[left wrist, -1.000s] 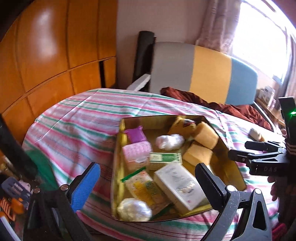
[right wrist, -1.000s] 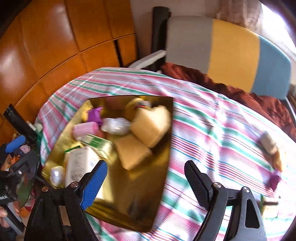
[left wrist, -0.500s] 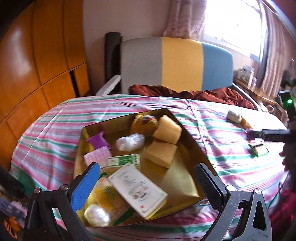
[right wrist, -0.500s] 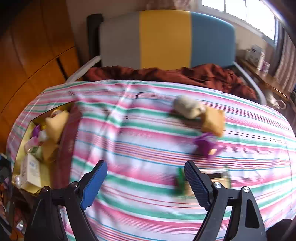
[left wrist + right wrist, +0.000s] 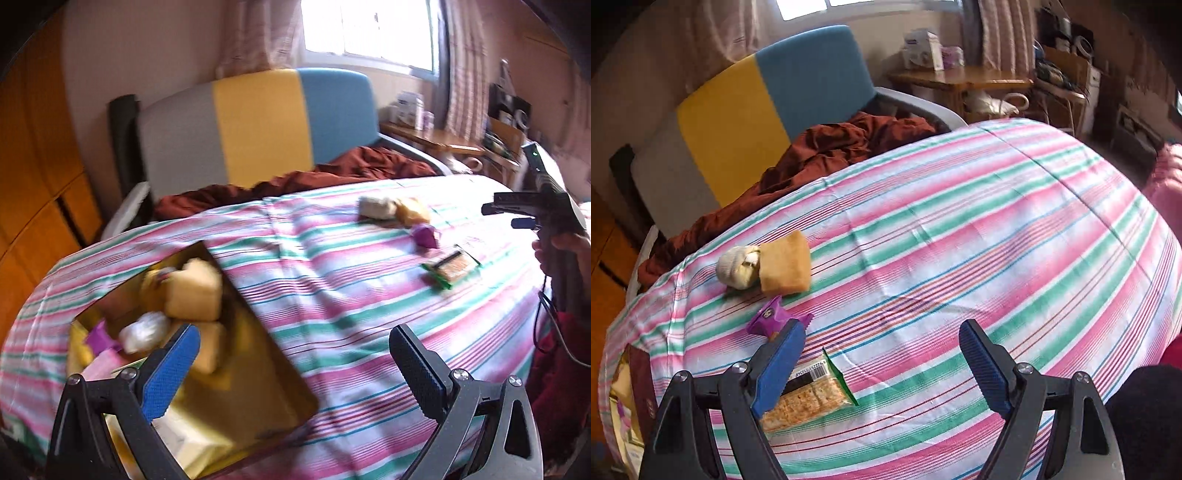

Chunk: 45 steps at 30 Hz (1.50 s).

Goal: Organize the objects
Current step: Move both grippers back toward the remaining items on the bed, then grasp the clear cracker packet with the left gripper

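Near the far edge of the striped cloth-covered table [image 5: 960,229], four loose items are seen as a cluster: a whitish wrapped bundle [image 5: 737,266] touching a tan sponge-like block [image 5: 785,263], a purple wrapped piece [image 5: 770,316] just nearer, and a green-edged cracker packet [image 5: 812,395] nearest the camera. They lie well apart from the gold tray [image 5: 273,391] at the table's left end, where similar blocks and packets are already gathered, so the cluster is judged to be what remains to be sorted.

The right gripper [image 5: 879,354] is held above the cloth with its jaws spread wide and nothing between them; the cracker packet is partly hidden behind its left finger, probably the intended pick. The left gripper [image 5: 291,358] is likewise spread and empty, over the tray's right edge, presumably kept clear of the working side. Blur limits detail inside the tray.
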Each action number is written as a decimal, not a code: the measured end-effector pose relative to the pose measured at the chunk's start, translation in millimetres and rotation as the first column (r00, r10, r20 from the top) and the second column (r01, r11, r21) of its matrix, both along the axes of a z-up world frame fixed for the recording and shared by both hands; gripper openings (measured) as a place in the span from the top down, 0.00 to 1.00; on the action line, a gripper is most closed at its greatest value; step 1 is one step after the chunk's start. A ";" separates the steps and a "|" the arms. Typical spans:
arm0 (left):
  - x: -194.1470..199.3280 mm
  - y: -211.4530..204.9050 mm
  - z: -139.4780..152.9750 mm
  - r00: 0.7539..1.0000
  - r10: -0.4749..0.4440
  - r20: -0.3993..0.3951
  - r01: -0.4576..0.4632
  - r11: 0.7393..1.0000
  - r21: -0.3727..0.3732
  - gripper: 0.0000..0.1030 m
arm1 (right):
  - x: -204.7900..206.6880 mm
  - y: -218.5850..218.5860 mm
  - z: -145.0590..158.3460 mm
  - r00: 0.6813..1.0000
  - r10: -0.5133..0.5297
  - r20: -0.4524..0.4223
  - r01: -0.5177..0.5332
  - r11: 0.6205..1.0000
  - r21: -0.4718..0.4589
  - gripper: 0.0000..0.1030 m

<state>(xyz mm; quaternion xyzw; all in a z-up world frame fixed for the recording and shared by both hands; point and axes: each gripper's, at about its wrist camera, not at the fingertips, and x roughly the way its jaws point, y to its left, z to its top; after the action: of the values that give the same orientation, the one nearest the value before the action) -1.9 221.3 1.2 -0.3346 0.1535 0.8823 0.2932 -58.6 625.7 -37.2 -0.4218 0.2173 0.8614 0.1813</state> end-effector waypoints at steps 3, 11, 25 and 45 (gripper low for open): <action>0.3 34.5 -9.6 0.998 -0.058 0.007 0.059 0.998 -0.032 0.00 | 2.8 9.3 -3.1 1.000 -0.031 -0.005 0.031 0.998 -0.051 0.16; 7.1 130.7 -41.2 0.954 -0.299 0.003 0.297 0.946 -0.129 0.00 | 6.5 19.2 -13.9 0.999 -0.047 0.002 0.047 0.984 -0.170 0.16; -2.8 257.4 -84.5 0.829 -0.546 0.120 0.559 0.804 -0.200 0.00 | 4.6 21.1 -18.1 1.000 -0.023 -0.003 0.022 0.970 -0.241 0.16; -25.3 203.9 -102.2 0.915 -0.332 0.229 0.342 0.940 -0.006 0.55 | -0.7 19.3 -26.5 1.000 -0.008 0.029 0.015 0.965 -0.261 0.16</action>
<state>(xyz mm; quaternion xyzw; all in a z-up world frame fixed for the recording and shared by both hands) -27.2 425.3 -101.0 -0.4075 0.1948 0.7713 0.4485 -59.3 645.0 -63.7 -0.4528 0.3290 0.8181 0.1322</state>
